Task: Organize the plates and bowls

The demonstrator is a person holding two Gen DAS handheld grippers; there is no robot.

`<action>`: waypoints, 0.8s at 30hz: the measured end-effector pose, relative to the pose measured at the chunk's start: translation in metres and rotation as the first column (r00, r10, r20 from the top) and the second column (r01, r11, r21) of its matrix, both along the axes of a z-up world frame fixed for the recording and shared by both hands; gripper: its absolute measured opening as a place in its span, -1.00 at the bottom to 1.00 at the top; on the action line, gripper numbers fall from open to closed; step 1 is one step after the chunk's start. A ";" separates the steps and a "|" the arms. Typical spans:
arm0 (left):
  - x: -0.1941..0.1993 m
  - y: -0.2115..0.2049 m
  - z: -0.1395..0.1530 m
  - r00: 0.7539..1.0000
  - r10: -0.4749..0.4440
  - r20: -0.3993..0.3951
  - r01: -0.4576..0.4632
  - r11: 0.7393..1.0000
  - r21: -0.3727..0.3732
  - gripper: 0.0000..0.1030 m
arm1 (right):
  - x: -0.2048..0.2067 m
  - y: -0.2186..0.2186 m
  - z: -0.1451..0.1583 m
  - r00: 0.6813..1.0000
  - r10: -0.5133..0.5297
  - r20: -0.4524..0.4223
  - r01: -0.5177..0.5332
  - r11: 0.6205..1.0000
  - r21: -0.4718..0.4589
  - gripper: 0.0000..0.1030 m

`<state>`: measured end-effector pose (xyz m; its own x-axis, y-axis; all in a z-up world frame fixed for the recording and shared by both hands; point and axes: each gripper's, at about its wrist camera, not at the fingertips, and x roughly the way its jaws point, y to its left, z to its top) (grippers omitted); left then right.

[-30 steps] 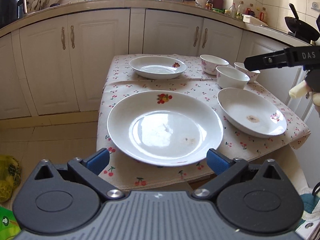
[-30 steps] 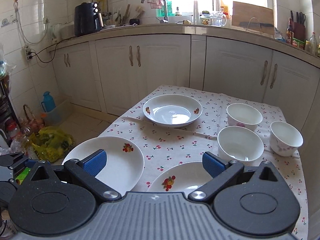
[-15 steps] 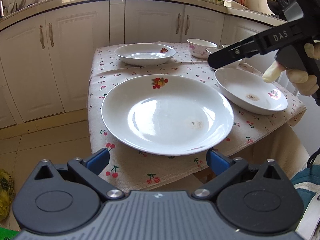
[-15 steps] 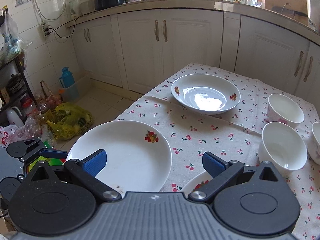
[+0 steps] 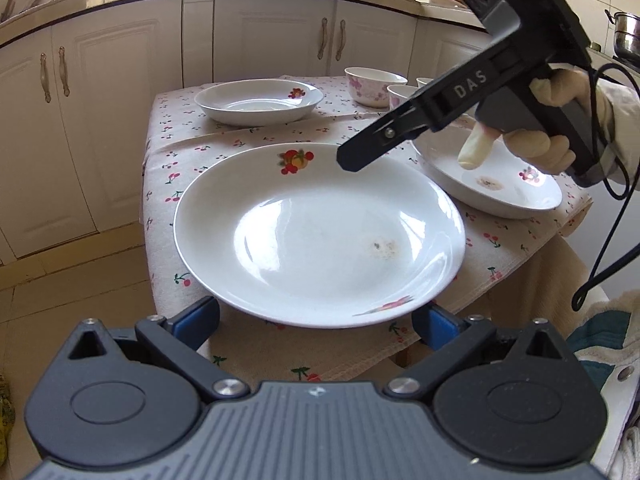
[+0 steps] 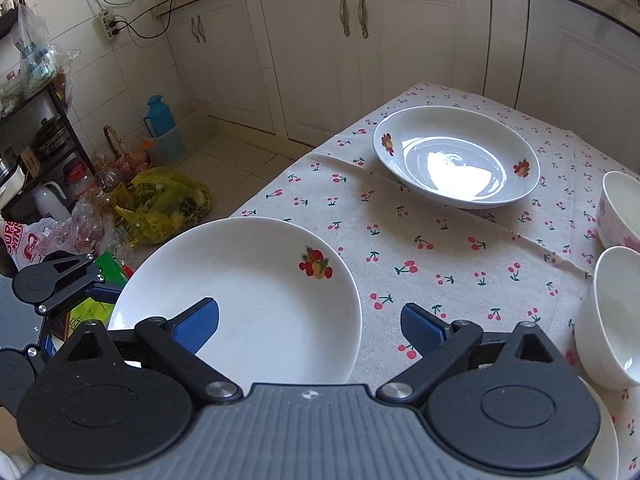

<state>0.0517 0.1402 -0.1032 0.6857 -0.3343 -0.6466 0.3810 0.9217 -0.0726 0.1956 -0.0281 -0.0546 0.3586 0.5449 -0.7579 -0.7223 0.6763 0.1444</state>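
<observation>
In the left wrist view, the left gripper (image 5: 316, 322) is sitting at the bottom of the frame with its blue pads wide apart, one at each side of the near rim of the large plate (image 5: 320, 236). The pads are not pressing on the plate, so this claw is holding nothing. The large plate is lying in the middle of the frame on the cherry tablecloth (image 5: 256, 136), at the near edge of the table. It is carrying only a small brownish stain right of its centre and a fruit picture on its far rim. Behind it, in the upper middle, a deep plate (image 5: 258, 100) is standing with nothing in it. To the right, a pink-flowered bowl (image 5: 374, 86) is showing, and a second bowl is partly hidden behind the right gripper (image 5: 352, 160), whose black finger is hanging over the far right rim of the large plate. A gloved hand (image 5: 560, 120) is holding that gripper above a third plate (image 5: 512, 192), which is having a small stain inside.

In the right wrist view, the right gripper's jaws have just been closing a little but are standing well apart, and nothing is gripped. The left pad is over the large plate and the right pad over the cloth. At the right edge, a white bowl (image 6: 616, 320) is looking empty.
</observation>
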 end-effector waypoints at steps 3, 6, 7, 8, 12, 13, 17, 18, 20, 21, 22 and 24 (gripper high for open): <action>0.001 0.000 0.000 1.000 -0.011 -0.002 0.011 1.000 0.000 0.93 | 0.012 0.003 -0.006 0.999 0.009 -0.053 -0.009 1.000 0.001 0.69; 0.001 0.001 0.000 1.000 -0.020 -0.004 0.020 1.000 -0.002 0.91 | 0.021 0.005 -0.011 0.996 0.012 -0.094 -0.012 1.000 0.000 0.47; 0.002 0.001 0.000 1.000 -0.021 -0.005 0.021 1.000 0.001 0.90 | 0.024 0.006 -0.012 0.994 0.019 -0.111 -0.019 1.000 0.003 0.43; 0.002 0.001 0.001 1.000 -0.022 -0.007 0.022 1.000 0.001 0.90 | 0.026 0.007 -0.014 0.992 0.023 -0.123 -0.022 1.000 0.005 0.42; 0.002 -0.001 0.002 0.999 -0.036 -0.004 0.036 0.999 0.006 0.89 | 0.028 0.010 -0.017 0.988 0.047 -0.150 -0.044 0.999 0.021 0.42; 0.003 -0.001 0.002 0.999 -0.036 -0.006 0.036 0.999 0.007 0.89 | 0.029 0.010 -0.017 0.986 0.056 -0.158 -0.052 0.998 0.031 0.42; 0.004 0.000 0.002 0.999 -0.041 -0.011 0.041 0.999 0.008 0.89 | 0.028 0.012 -0.016 0.985 0.068 -0.160 -0.064 0.997 0.030 0.43; 0.004 0.000 0.002 0.999 -0.042 -0.011 0.042 0.999 0.010 0.89 | 0.027 0.011 -0.015 0.985 0.070 -0.159 -0.066 0.997 0.029 0.43; 0.005 -0.001 0.002 0.999 -0.043 -0.013 0.043 0.999 0.013 0.89 | 0.027 0.011 -0.015 0.985 0.071 -0.158 -0.068 0.997 0.028 0.43; 0.005 -0.001 0.002 0.999 -0.042 -0.016 0.043 0.999 0.017 0.89 | 0.027 0.011 -0.015 0.985 0.071 -0.160 -0.067 0.997 0.028 0.43; 0.006 -0.002 0.002 0.999 -0.041 -0.017 0.042 0.999 0.020 0.89 | 0.027 0.011 -0.015 0.985 0.071 -0.158 -0.067 0.997 0.030 0.43; 0.008 -0.002 0.003 0.999 -0.043 -0.016 0.044 0.999 0.025 0.89 | 0.028 0.011 -0.014 0.985 0.069 -0.156 -0.064 0.997 0.032 0.43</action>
<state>0.0595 0.1378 -0.1002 0.6609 -0.3472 -0.6654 0.4199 0.9059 -0.0556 0.2238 -0.0173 -0.0689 0.1991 0.5842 -0.7868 -0.7326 0.6220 0.2764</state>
